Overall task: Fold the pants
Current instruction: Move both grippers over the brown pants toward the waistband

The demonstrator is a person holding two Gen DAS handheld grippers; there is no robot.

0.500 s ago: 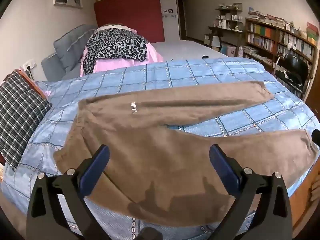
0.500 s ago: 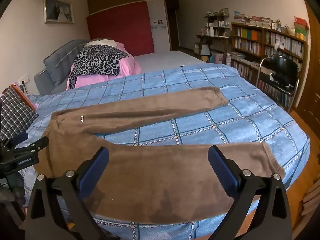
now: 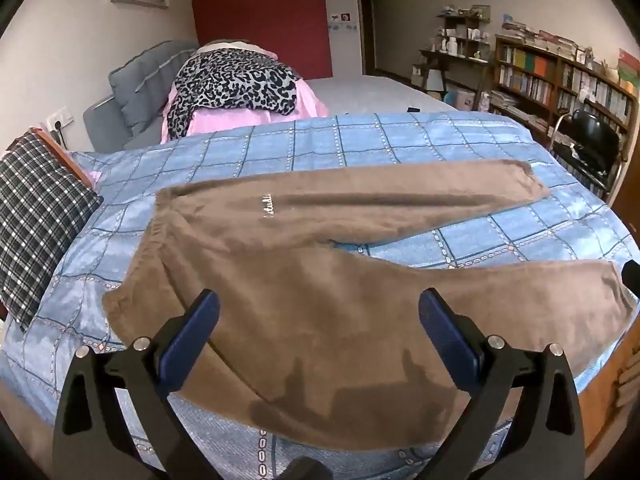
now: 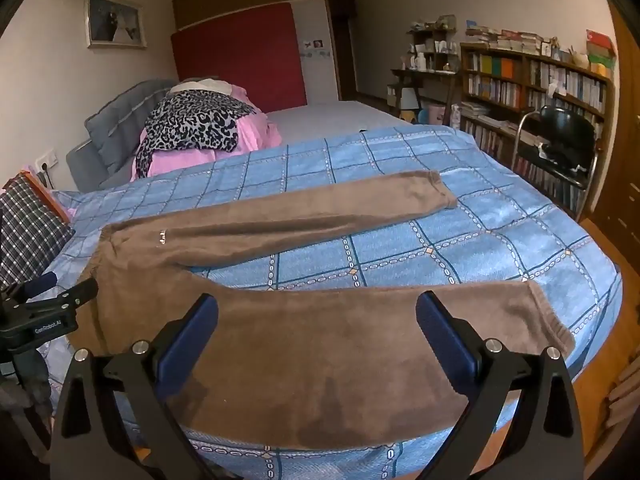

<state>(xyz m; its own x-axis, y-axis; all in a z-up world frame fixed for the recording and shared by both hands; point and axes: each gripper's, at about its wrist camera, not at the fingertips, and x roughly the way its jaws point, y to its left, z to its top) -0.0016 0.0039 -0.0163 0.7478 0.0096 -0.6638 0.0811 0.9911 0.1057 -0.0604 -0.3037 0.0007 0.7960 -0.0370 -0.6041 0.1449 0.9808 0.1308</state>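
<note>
Currently: left gripper [image 3: 318, 334] fingers spread, empty, above waist end of pants [image 3: 320, 280]; pants flat on bed [image 4: 500, 248], legs splayed apart. Right gripper [image 4: 316, 330] fingers spread, empty, above near leg. Risk: single-layer pinch, leg dragging, near hem sliding off bed edge.

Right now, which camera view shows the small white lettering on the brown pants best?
The left wrist view. There the white lettering on the brown pants is larger and closer, near the waistband, though still not clearly readable. In the right wrist view the same lettering is only a tiny pale mark.
</note>
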